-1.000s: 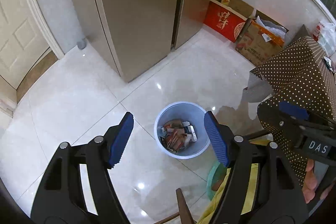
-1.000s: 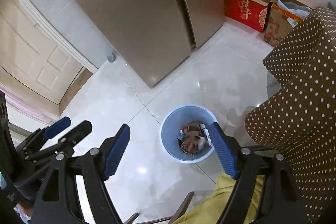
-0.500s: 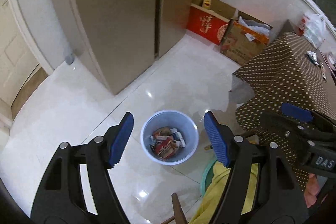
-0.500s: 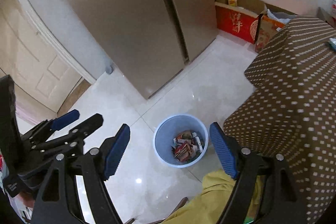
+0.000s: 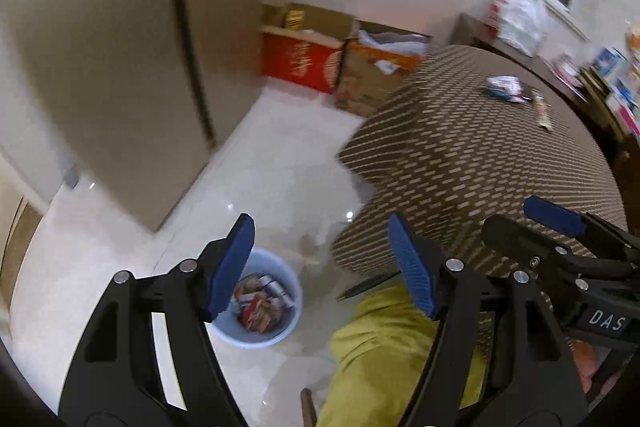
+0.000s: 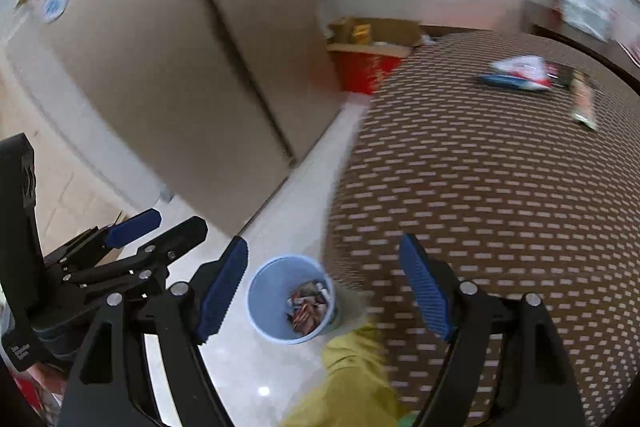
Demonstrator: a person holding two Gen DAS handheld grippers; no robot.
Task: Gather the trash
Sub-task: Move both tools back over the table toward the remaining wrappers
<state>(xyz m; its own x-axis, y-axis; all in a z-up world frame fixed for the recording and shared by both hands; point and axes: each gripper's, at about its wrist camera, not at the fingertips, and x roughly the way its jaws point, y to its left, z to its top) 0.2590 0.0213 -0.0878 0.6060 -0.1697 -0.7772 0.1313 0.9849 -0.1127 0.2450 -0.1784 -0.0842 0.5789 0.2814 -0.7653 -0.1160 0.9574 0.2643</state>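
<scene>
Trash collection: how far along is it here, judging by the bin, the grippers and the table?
Partly done. The blue bin on the floor already holds a pile of wrappers. Nothing is in hand: the left gripper and the right gripper are both open and empty. Left to do: a crumpled white and blue wrapper and a long packet still lie on the dotted tablecloth.

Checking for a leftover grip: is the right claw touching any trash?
Apart. The right wrist view shows the right claw open with nothing between its pads; the wrappers lie far off on the table.
</scene>
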